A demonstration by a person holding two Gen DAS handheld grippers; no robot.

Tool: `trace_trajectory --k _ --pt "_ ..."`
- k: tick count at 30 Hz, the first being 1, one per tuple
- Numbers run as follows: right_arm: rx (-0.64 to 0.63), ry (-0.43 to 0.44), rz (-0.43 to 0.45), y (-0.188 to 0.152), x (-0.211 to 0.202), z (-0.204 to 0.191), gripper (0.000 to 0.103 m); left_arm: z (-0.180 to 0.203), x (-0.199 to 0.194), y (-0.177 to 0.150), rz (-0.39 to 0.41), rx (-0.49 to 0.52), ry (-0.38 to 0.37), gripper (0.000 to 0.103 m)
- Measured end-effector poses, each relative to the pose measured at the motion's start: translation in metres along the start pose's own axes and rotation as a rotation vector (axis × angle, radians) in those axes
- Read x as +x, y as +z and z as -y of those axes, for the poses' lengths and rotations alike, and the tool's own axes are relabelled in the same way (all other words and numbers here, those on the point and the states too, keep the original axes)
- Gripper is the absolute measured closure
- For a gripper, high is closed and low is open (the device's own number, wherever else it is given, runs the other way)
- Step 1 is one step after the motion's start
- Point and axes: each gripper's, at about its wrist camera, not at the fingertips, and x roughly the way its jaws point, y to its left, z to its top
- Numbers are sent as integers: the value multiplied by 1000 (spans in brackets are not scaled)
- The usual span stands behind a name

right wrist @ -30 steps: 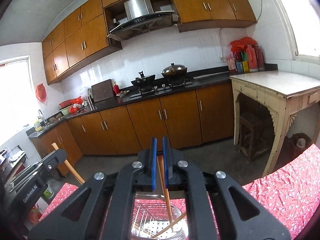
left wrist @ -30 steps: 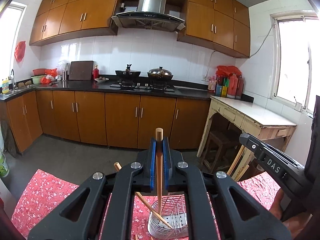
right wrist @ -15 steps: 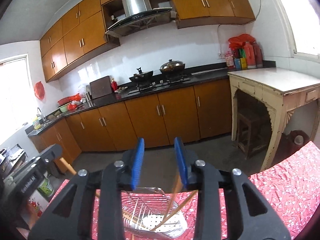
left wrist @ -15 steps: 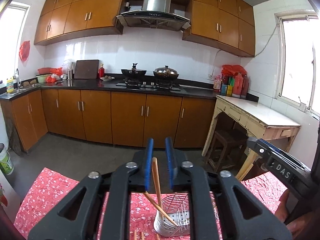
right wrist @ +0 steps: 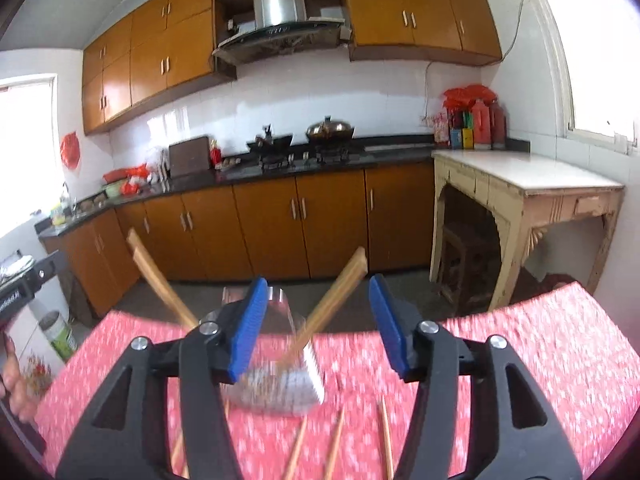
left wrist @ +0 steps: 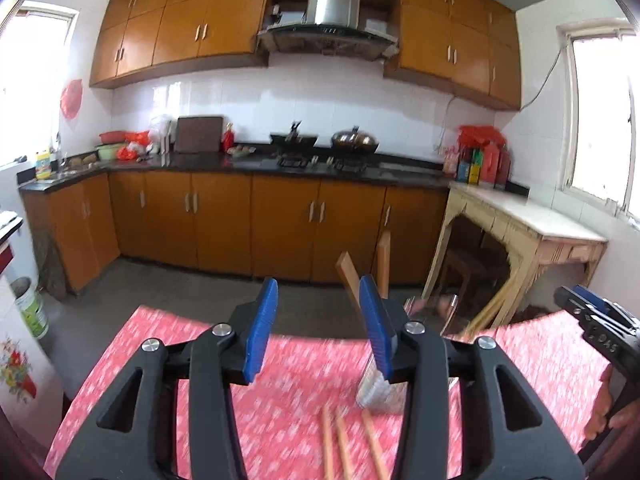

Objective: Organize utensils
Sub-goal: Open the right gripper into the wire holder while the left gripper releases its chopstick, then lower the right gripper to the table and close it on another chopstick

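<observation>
A wire metal utensil holder [right wrist: 280, 384] stands on the red flowered tablecloth [right wrist: 540, 344], blurred by motion. Wooden chopsticks [right wrist: 336, 296] lean out of it to either side. Several loose chopsticks [right wrist: 336, 448] lie flat on the cloth in front of it. My right gripper [right wrist: 320, 328] faces the holder, jaws opening, pads pressing on nothing. In the left wrist view the holder [left wrist: 376, 392] sits right of centre, partly behind the right finger, with chopsticks [left wrist: 348, 276] sticking up. My left gripper [left wrist: 318, 332] is also opening, with nothing between its pads. Loose chopsticks [left wrist: 340, 440] lie below it.
The cloth's far edge drops to a grey floor before brown kitchen cabinets [left wrist: 280, 224]. A cream side table [right wrist: 520, 184] stands at the right. The other gripper [left wrist: 592, 320] and a person's hand [left wrist: 604, 412] show at the right edge.
Both grippers let go of the chopsticks they held; these now stand in the holder. Both sets of jaws have spread apart, and both grippers have drawn back from the holder.
</observation>
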Motion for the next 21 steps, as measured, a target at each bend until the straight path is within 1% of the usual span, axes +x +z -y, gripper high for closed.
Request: trace_trajectory --k 2,4,6,9,13,15,18,21 --pt "-5 -5 -29 -24 -12 2 50 -10 -10 -21 -27 2 5 55" --pt "-2 4 -63 -51 -23 6 50 -19 -22 -43 -37 11 26 51" --pt "-5 1 -93 -74 -31 9 50 -26 -33 -67 -49 18 43 44" --pt "0 -24 -156 -115 -42 17 50 -35 -41 -96 -89 23 54 42" --pt "51 -44 -262 -162 -48 34 50 -46 -44 -139 -164 11 69 40" --pt "79 -47 -300 -178 -51 42 50 -47 -46 -150 -185 5 77 34" --pt "94 -80 -318 -197 -60 52 50 -44 -47 -167 -209 21 90 30" --pt "124 -106 -328 -208 -66 66 50 -40 -52 -176 -213 40 84 27"
